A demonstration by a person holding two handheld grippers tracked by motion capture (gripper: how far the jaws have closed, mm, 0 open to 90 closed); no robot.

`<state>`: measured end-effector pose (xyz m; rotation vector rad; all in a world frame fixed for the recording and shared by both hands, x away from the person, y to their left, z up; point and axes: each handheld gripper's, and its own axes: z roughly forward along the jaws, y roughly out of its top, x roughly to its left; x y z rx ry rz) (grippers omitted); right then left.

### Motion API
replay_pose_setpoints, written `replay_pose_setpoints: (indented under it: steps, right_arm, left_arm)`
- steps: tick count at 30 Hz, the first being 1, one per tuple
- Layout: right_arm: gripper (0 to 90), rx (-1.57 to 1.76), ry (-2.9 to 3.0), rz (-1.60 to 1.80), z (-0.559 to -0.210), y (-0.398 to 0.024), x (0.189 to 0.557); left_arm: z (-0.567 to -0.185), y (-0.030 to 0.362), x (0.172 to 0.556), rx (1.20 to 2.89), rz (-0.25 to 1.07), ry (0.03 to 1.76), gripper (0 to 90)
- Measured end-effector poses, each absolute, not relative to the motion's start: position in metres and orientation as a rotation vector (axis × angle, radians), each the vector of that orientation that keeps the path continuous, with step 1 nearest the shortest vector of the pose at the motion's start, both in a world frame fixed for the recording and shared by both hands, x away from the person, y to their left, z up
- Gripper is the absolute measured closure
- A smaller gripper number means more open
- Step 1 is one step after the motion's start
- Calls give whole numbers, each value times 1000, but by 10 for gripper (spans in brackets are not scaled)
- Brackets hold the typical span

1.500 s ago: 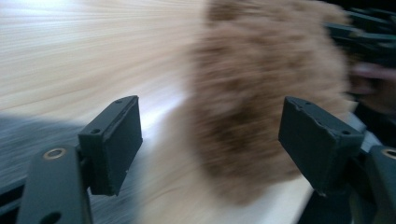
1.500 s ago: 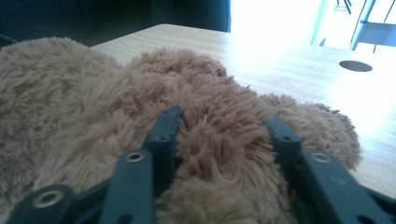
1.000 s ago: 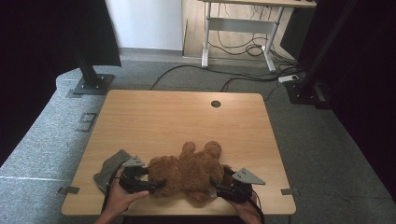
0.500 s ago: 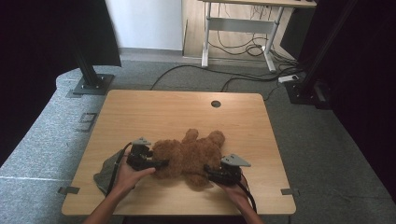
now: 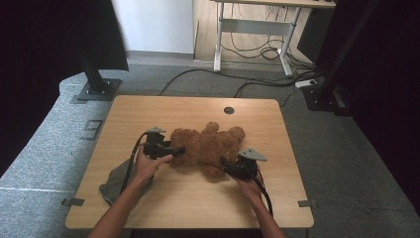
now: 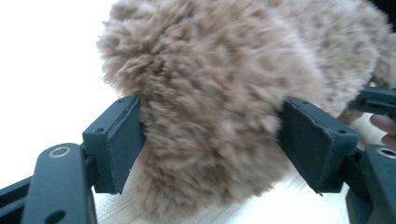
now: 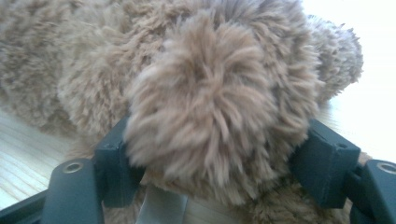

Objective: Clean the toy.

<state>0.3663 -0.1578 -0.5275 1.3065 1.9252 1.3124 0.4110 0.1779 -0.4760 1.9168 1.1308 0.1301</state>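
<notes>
The rectangular light-wood table (image 5: 188, 198) with a round cable hole near its far edge carries everything here, and compared with the picture from a second ago the work has travelled across it: the fluffy brown plush teddy bear (image 5: 208, 145) lay close to the near edge then and now lies around the middle of the board, farther from the person, stretched sideways between the two tools. A rumpled grey cloth (image 5: 115, 183) rests flat at the near left corner, partly under the person's left forearm, and looks unmoved while the bear has drawn away from it. The left gripper (image 5: 174, 150) meets the bear's left end; in the left gripper view its jaws stand wide and bracket a thick lobe of fur (image 6: 210, 107), the pads (image 6: 119, 140) touching the pile on both sides, so they are pinching the toy rather than standing free. The right gripper (image 5: 229, 167) holds the near right part; in the right gripper view its jaws likewise press in on a rounded furry limb (image 7: 210, 116) from either flank. With both grips kept through the shift, I judge that the bear is being carried or slid forward as a two-handed move, and setting it down and releasing is what remains.
</notes>
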Motion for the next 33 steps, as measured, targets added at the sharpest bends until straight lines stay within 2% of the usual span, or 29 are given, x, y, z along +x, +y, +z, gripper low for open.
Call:
replay_pose_setpoints:
  steps: [7,18,24,33]
  right_arm:
    - [289,1295,1808,1415,-521,-176,334]
    - [290,1309,1864,1433,-520,-207,289]
    - [296,1344,1897,1388,-527,-216,288]
    - [295,1390,1889,1327,-531,-220,293]
  left_arm:
    - [-469,190,368,1867,153,1082,235]
    - [-483,213,320,1927,209,1108,242]
    - [-502,228,306,1952,199,1148,256]
    - [-500,222,300,1956,233,1114,251]
